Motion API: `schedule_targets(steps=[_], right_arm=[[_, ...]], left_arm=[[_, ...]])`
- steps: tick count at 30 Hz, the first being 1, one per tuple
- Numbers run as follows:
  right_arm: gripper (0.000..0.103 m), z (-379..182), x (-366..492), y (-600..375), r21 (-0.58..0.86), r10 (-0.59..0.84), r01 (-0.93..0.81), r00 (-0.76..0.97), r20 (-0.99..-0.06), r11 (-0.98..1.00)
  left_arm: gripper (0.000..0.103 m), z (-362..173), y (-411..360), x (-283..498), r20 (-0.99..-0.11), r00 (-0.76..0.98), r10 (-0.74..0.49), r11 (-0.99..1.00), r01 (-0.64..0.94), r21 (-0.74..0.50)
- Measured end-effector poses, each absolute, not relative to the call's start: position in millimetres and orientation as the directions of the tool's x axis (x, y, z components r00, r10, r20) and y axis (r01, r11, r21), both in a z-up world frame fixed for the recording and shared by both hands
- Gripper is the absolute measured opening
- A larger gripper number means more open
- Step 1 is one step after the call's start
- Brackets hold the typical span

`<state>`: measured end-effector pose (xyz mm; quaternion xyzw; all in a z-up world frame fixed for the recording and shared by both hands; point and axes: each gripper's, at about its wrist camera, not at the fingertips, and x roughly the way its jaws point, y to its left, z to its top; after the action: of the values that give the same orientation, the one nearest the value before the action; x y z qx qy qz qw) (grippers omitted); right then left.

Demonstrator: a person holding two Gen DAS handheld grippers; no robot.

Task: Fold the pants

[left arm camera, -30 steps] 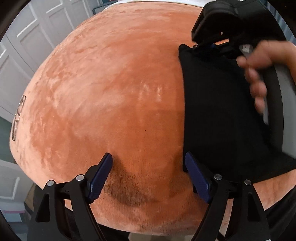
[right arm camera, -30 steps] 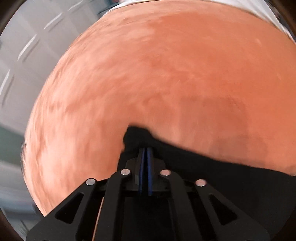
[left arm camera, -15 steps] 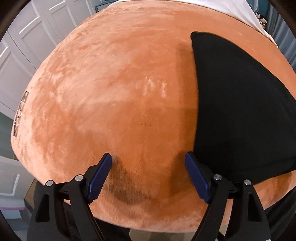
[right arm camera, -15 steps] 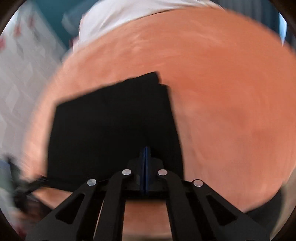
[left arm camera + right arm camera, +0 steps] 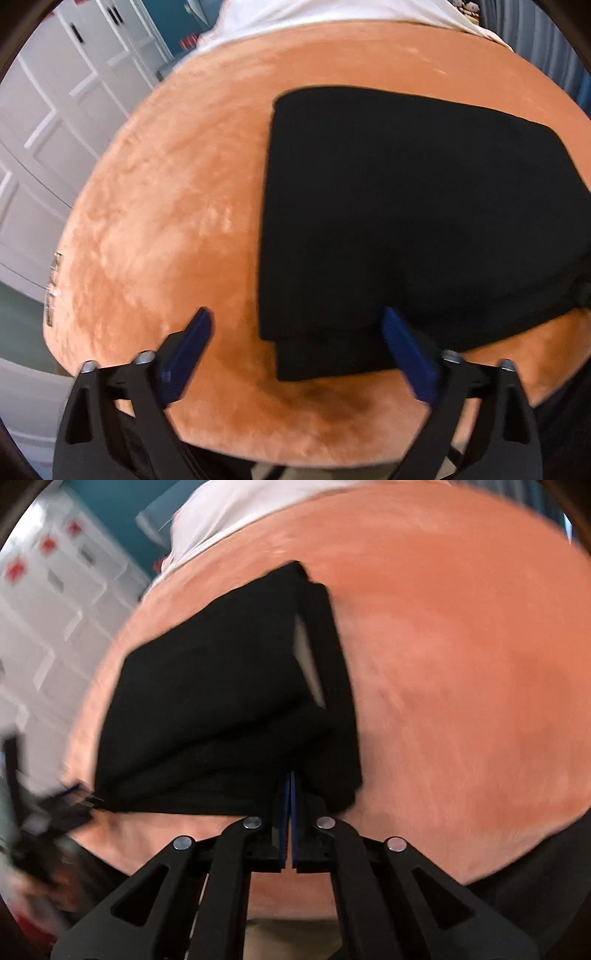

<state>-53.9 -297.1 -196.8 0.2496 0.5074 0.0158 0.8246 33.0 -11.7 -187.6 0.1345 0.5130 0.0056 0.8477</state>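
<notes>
The black pants (image 5: 424, 206) lay folded in stacked layers on the orange plush blanket (image 5: 166, 221), the left gripper (image 5: 299, 350) with jaws spread wide around their near corner, and the right gripper (image 5: 288, 786) with jaws pressed together, pinching their near edge.

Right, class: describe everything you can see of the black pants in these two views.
The black pants are plain dark cloth, folded into a thick, roughly rectangular stack lying on the orange plush surface. Layers are offset at the near edge, a lower one sticking out. In the right wrist view a pale inner patch shows along one side. The right gripper is shut on the near edge; the left gripper is open, straddling a corner.
</notes>
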Motion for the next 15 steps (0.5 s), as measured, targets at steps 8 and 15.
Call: schedule_targets(steps=[8,15], right_arm=[[0.005,-132,-24,-282,0.352,0.218,0.146,0.556,-0.802,0.925],[0.006,-169,-56,-309,0.504,0.336,0.251,0.497,-0.8,0.827]], left_arm=[[0.098,-184,-11,36,-0.886,0.447,0.127,0.969,0.136,0.207],[0.098,-186,-3,39,-0.899,0.426,0.102,0.975,0.136,0.176]])
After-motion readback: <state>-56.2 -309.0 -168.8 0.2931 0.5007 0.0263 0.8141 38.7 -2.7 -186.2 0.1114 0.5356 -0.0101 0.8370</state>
